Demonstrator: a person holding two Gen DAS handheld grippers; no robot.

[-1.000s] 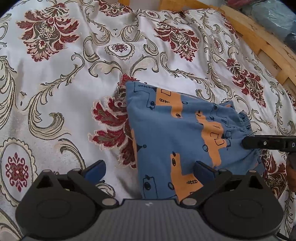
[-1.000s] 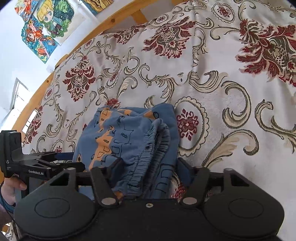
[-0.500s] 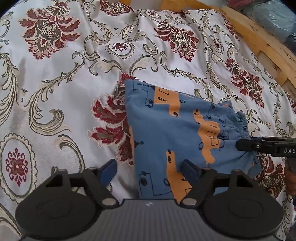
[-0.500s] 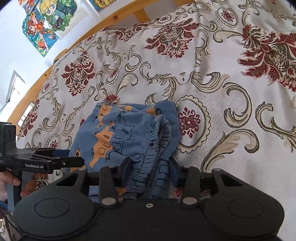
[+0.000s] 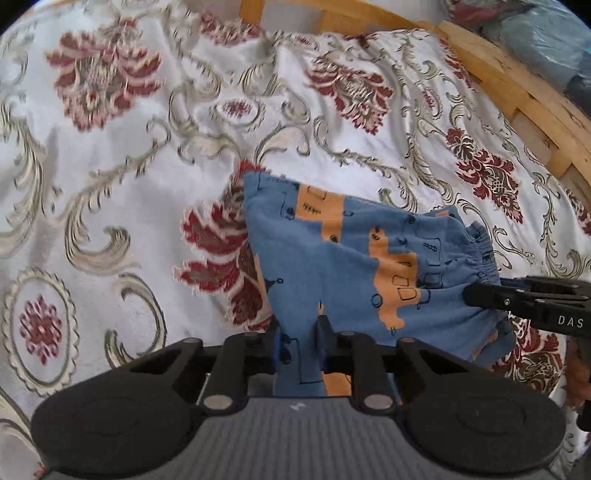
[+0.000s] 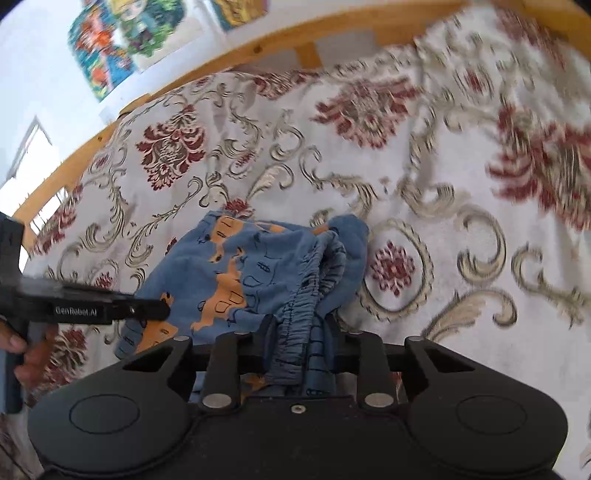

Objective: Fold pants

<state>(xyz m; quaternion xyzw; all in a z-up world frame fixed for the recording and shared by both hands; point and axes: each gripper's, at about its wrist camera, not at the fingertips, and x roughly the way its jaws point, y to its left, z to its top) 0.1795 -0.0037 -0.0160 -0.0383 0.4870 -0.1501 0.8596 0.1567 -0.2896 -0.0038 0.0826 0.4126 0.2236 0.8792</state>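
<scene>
Down at six o'clock in the left wrist view, the left gripper [image 5: 300,349] is clenched on a fold of the pants [image 5: 343,258], blue cloth squeezed between its narrowed jaws. Likewise, at six o'clock in the right wrist view, the right gripper [image 6: 301,345] is clamped on the gathered elastic waistband, the ruffled band bunched between its jaws. Outward from each, the pants sit folded into a compact blue bundle with orange patches, lying on the bedspread [image 5: 110,184], which is white with red flowers and beige scrolls. From the left view the right gripper enters at three o'clock, its tip at the waistband edge; from the right view the left gripper [image 6: 162,309] comes in at nine o'clock, with a hand [image 6: 22,350] on its handle. A wooden bed frame [image 6: 258,48] curves along twelve o'clock, with colourful posters [image 6: 140,33] on the wall at eleven.
</scene>
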